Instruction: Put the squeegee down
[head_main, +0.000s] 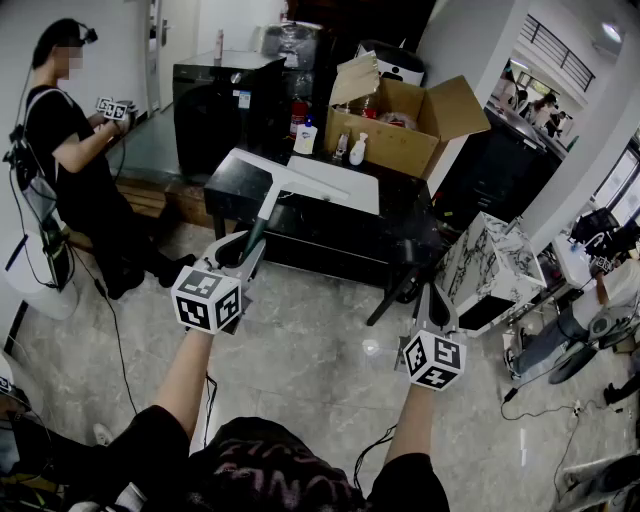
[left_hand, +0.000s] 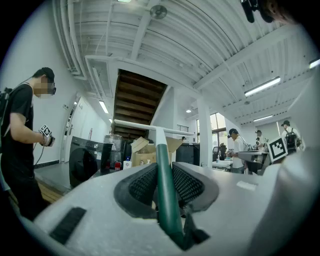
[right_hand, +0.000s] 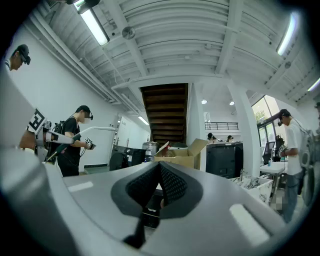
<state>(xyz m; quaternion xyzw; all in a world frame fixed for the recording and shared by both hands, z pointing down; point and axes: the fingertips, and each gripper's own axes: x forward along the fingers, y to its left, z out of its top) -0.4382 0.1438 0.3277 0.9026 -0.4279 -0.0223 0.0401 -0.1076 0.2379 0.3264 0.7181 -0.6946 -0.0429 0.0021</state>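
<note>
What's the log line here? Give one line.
left tongs: shut on squeegee handle | right tongs: shut, empty | squeegee: not yet down

squeegee (left_hand: 165, 185) handle end buried between left gripper (head_main: 245, 250) fingers (left_hand: 142, 182); bottle (head_main: 357, 150) labels on the surface (head_main: 400, 215) too small to read; cardboard box (head_main: 400, 125) contents mostly hidden; wearer's torso (head_main: 270, 470) cut by bottom edge

An open cardboard box (head_main: 405, 128) was set far on a black table (head_main: 345, 228), white bottles (head_main: 306, 138) placed just left; a person (head_main: 62, 150) was seen far left.
</note>
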